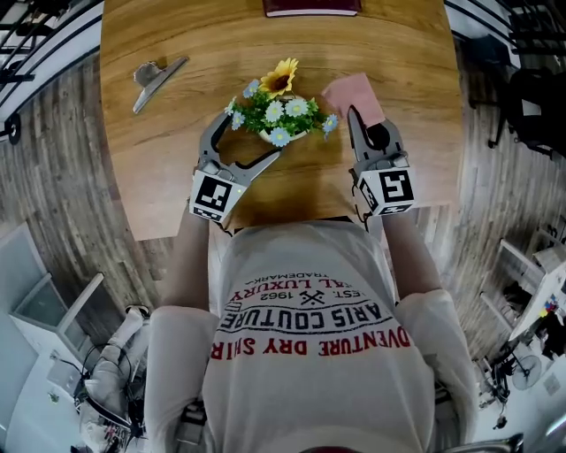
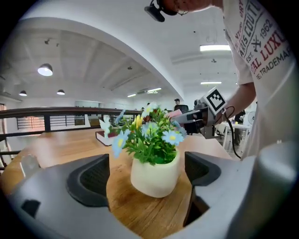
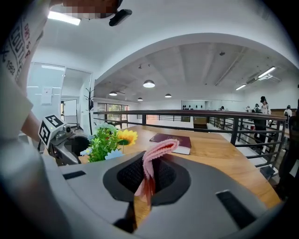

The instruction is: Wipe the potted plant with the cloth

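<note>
Six things and one table (image 1: 141, 195).
One potted plant (image 1: 281, 113) at centre, one cloth (image 1: 354, 91) just right of it, one book (image 1: 311, 7) at the top edge, one metal tool (image 1: 157, 78) upper left, and two grippers: left gripper (image 1: 249, 135), right gripper (image 1: 355, 117).

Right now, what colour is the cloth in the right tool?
The cloth is pink; the right gripper view shows it best.

We see bright, even light from round ceiling lamps (image 3: 148, 83) and strip lights (image 2: 215, 47). Shadows on the wooden table (image 1: 159, 177) are soft. Both gripper views bend strongly at their edges.
</note>
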`<action>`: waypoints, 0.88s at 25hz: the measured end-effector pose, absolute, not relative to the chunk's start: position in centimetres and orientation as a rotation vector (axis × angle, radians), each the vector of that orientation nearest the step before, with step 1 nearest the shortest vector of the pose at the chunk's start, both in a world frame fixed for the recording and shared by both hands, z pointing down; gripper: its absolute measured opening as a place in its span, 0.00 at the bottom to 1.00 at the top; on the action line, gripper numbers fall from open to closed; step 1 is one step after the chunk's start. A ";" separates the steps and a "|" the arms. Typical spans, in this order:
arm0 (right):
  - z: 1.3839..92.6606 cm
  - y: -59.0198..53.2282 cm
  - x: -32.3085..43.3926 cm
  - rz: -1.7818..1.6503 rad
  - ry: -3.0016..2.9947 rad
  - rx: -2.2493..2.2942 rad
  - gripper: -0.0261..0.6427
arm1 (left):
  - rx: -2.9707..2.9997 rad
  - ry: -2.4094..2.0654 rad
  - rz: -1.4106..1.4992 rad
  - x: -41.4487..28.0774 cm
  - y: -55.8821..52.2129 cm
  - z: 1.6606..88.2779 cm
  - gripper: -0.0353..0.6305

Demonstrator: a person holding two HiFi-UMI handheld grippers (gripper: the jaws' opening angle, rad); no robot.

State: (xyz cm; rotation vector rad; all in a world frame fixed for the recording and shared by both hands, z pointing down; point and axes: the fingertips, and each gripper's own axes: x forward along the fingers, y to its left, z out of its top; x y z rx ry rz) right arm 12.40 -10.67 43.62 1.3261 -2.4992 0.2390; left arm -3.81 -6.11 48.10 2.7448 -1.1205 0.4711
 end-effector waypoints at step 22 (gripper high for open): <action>33.3 -8.5 9.1 -0.017 -2.727 1.256 0.09 | 2.623 -1.812 0.241 -8.2 -4.2 31.2 0.08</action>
